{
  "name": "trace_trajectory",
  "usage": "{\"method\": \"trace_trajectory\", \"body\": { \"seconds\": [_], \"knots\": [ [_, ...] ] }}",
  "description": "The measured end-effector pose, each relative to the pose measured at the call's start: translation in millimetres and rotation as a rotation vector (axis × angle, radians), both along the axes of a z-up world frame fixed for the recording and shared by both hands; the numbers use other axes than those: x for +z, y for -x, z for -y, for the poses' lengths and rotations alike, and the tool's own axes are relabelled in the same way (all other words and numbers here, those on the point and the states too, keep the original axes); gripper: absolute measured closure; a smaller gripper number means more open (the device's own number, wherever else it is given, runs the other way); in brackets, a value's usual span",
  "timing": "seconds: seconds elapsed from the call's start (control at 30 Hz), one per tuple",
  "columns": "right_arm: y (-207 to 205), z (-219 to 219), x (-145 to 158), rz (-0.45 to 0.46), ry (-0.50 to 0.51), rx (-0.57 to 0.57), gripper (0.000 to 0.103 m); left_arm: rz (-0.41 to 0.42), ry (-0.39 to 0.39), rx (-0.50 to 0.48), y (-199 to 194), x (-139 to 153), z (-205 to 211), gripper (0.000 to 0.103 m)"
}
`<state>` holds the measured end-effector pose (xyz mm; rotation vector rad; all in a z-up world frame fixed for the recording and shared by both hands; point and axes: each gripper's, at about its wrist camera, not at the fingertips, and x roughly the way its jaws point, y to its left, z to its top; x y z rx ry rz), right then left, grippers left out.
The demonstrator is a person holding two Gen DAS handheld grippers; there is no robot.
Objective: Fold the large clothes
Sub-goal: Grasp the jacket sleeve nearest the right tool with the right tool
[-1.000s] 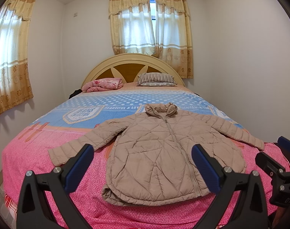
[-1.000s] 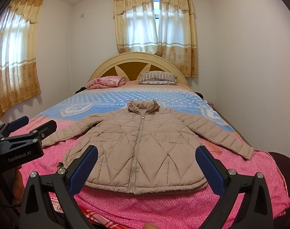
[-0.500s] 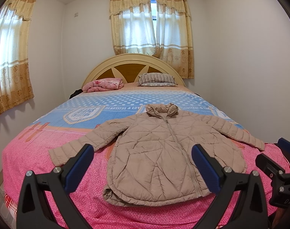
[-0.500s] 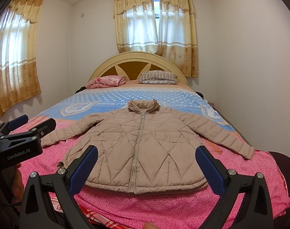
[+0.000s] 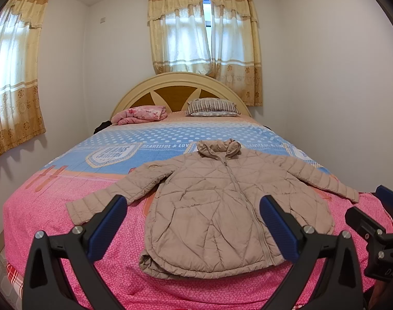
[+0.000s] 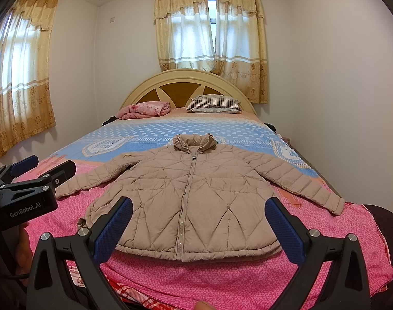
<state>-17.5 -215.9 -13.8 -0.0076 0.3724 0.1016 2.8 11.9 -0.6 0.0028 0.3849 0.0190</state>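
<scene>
A beige quilted jacket [image 5: 222, 201] [image 6: 196, 193] lies flat on the bed, zipped, front up, collar toward the headboard and both sleeves spread out. My left gripper [image 5: 194, 222] hovers open over the foot of the bed, short of the jacket's hem, with nothing between its blue pads. My right gripper [image 6: 199, 227] is likewise open and empty, just before the hem. Each gripper shows at the edge of the other's view: the right gripper [image 5: 377, 222] at the far right, the left gripper [image 6: 28, 180] at the far left with a hand below it.
The bed [image 5: 41, 206] has a pink and blue sheet. A folded pink blanket [image 5: 142, 112] and a striped pillow [image 5: 212, 107] lie by the round headboard [image 5: 178, 90]. White walls stand close on both sides, with curtained windows [image 5: 204, 25] behind and left.
Both grippers stay nearly still; the views drift only slightly. The jacket has not moved.
</scene>
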Motion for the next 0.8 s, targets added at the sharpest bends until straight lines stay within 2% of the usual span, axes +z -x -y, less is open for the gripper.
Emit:
{"method": "trace_trajectory", "body": {
  "seconds": [0.27,0.43,0.63,0.8],
  "knots": [
    [-3,0,-8,-0.006,-0.005,0.009,0.001,-0.005,-0.002,-0.004,-1,-3,2,0.000],
    [-24,12,-26,-0.062,-0.073,0.081,0.001,-0.033,-0.007,-0.001,-13,-14,0,0.000],
    [-73,55,-62,-0.169,-0.109,-0.021,0.001,-0.067,-0.039,-0.001,-55,-38,7,0.000],
    [-126,135,-100,-0.285,-0.205,-0.197,0.001,-0.081,-0.102,-0.013,-105,-65,25,0.000]
  ]
}}
